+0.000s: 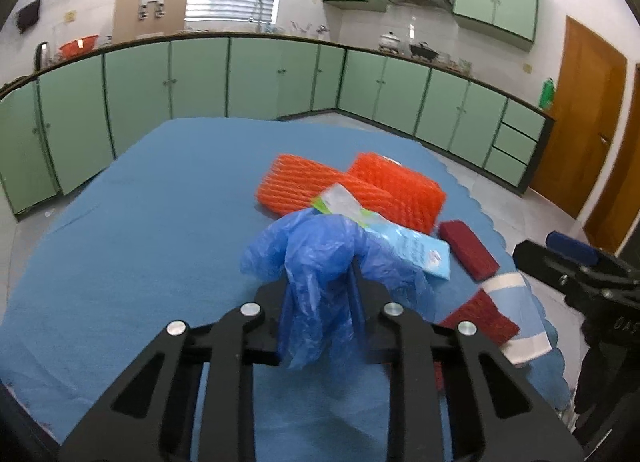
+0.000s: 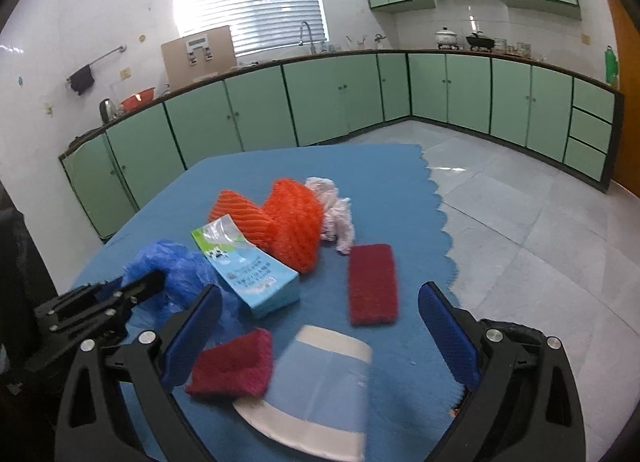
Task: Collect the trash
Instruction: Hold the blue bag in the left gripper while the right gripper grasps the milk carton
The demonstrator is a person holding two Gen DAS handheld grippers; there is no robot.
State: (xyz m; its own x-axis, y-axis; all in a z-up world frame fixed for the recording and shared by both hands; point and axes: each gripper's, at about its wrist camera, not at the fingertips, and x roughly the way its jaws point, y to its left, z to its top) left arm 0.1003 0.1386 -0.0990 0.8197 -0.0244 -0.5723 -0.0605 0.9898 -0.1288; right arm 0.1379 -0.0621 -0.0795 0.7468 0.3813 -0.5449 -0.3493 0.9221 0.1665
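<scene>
Left claw (image 1: 320, 282) is clamped on the blue plastic bag (image 1: 316, 254), centre frame. Right claw (image 2: 320, 318) stands wide apart. The flat blue-and-white packet (image 2: 320, 386) lies directly between its fingers, lower centre, long axis running up-frame; the right claw is nearer.

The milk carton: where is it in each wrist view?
Left wrist: milk carton just right of centre, behind the blue bag, its far end on the orange foam nets.
Right wrist: left of centre.
Shared landmark: the orange nets beyond it.
</scene>
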